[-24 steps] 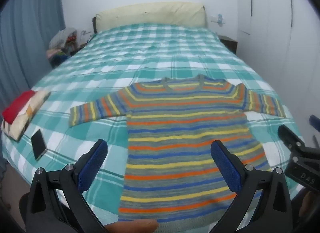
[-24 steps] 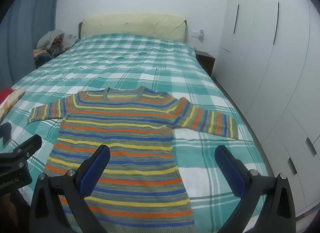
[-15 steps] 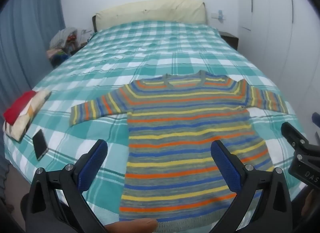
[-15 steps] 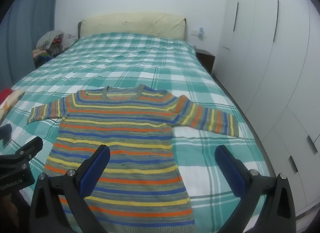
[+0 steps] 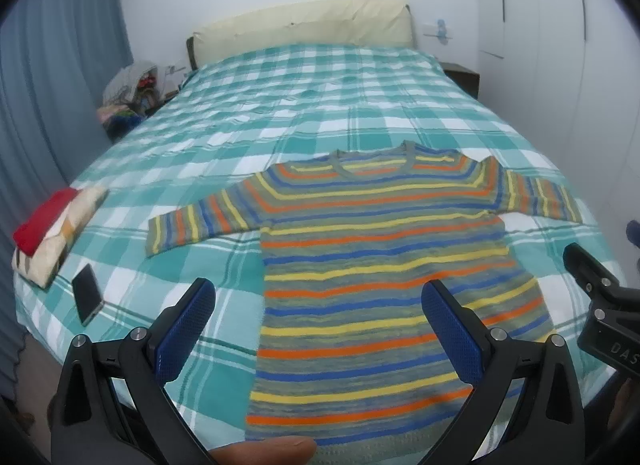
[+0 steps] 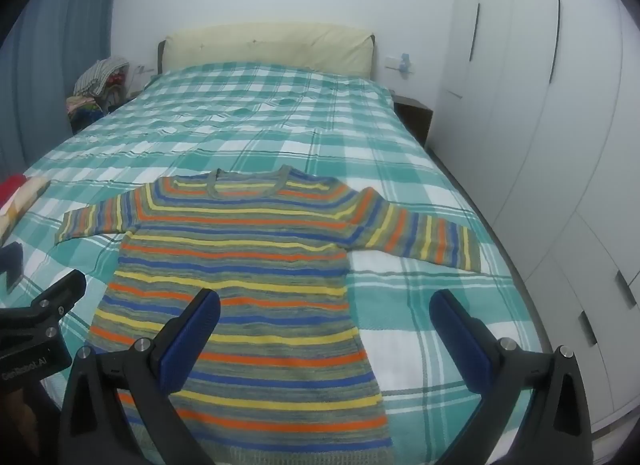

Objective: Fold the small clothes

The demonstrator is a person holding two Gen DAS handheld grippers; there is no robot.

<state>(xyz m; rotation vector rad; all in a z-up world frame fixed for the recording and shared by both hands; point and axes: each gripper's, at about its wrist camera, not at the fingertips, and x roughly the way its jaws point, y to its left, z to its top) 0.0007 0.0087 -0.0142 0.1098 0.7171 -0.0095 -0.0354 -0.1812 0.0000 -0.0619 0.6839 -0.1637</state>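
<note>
A small striped sweater point(image 5: 380, 265) in orange, yellow, blue and grey lies flat and face up on the green checked bed point(image 5: 320, 105), both sleeves spread out. It also shows in the right wrist view point(image 6: 248, 265). My left gripper point(image 5: 318, 321) is open and empty above the hem's left half. My right gripper point(image 6: 326, 329) is open and empty above the hem's right edge. Each gripper's body shows at the edge of the other's view.
A folded red and cream cloth pile point(image 5: 52, 225) and a phone point(image 5: 88, 293) lie at the bed's left edge. A clothes heap point(image 5: 128, 93) stands beside the headboard point(image 5: 300, 25). White wardrobe doors point(image 6: 560, 145) line the right side.
Both grippers have shifted slightly; the sweater sits a little higher in the views. Nothing was grasped and the sweater has not moved on the bed.
</note>
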